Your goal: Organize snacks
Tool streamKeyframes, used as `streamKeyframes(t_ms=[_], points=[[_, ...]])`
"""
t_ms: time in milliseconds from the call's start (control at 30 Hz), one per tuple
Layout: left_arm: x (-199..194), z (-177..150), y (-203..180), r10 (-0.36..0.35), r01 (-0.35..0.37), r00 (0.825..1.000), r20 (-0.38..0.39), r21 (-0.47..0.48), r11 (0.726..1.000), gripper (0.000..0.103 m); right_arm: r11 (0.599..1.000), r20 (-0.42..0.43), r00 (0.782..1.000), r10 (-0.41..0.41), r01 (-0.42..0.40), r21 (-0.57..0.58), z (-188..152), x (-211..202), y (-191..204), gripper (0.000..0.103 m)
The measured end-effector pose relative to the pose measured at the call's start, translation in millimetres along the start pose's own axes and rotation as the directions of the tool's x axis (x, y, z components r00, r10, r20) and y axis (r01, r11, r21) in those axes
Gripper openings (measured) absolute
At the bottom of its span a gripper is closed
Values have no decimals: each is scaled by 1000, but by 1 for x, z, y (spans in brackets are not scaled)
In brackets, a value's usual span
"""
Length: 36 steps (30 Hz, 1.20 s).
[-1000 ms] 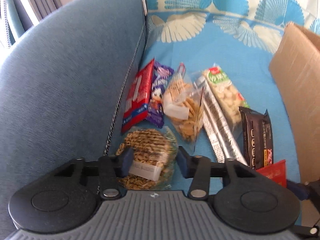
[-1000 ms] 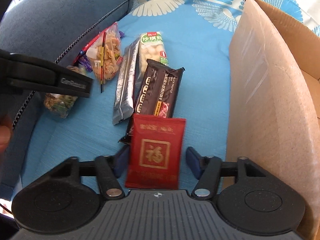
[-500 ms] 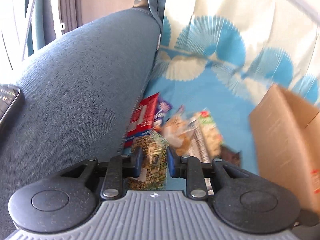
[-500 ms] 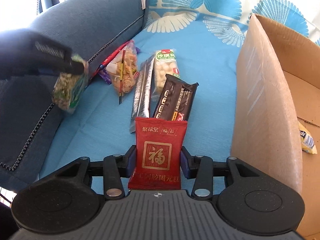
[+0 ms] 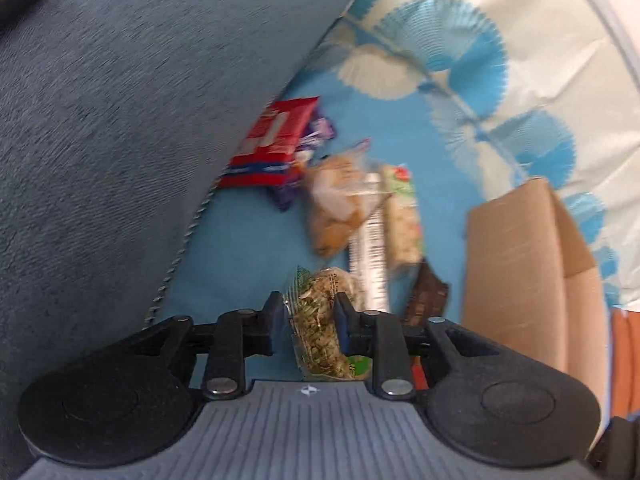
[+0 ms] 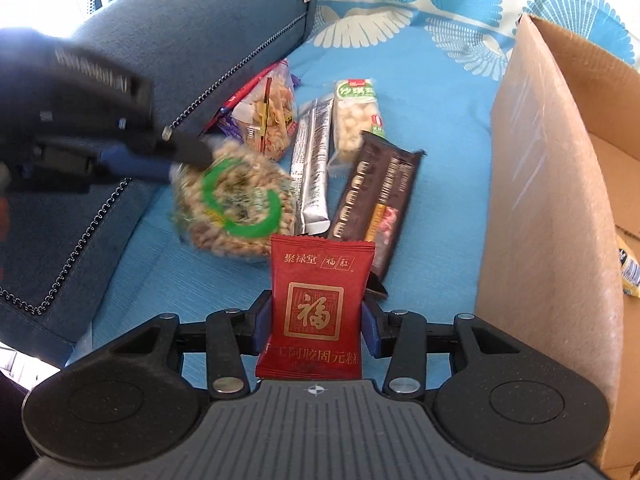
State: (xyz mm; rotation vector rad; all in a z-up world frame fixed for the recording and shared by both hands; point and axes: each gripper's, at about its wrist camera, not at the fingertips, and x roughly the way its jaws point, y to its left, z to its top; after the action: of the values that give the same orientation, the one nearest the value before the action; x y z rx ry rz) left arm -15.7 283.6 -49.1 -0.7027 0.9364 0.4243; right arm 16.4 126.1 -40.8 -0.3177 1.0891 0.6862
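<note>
Left gripper [image 5: 307, 322] pinches clear nut bag [image 5: 318, 336], jaws just easing; right gripper [image 6: 316, 322] pinches red sachet [image 6: 318, 308] beside cardboard box [image 6: 552, 220]. Both light, crinkly, slippery: hold mid-body.

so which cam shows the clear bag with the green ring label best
The right wrist view: the clear bag hangs broadside in the left gripper, green ring label facing the camera, though blurred. The left wrist view shows only its crumpled edge pinched between that gripper's pads, label hidden.
</note>
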Motion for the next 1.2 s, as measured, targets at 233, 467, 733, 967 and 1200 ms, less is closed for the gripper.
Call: streamKeyframes(t_ms=[233, 467, 733, 967, 1200], points=[[7, -4, -16, 55, -55, 998, 5, 101, 993, 77, 1000, -37, 999, -13, 12, -14, 1, 9, 4, 49], [34, -10, -37, 107, -95, 993, -57, 189, 977, 93, 1000, -49, 998, -25, 25, -8, 0, 14, -1, 55], [59, -18, -57, 246, -219, 967, -67, 276, 936, 98, 1000, -54, 998, -31, 30, -8, -1, 18, -5, 57], [64, -16, -53, 246, -216, 965, -84, 272, 938, 96, 999, -51, 998, -44, 42, -23, -4, 18, -4, 57], [52, -12, -41, 229, -208, 972, -55, 258, 943, 89, 997, -31, 998, -57, 56, -45, -8, 11, 0, 46]])
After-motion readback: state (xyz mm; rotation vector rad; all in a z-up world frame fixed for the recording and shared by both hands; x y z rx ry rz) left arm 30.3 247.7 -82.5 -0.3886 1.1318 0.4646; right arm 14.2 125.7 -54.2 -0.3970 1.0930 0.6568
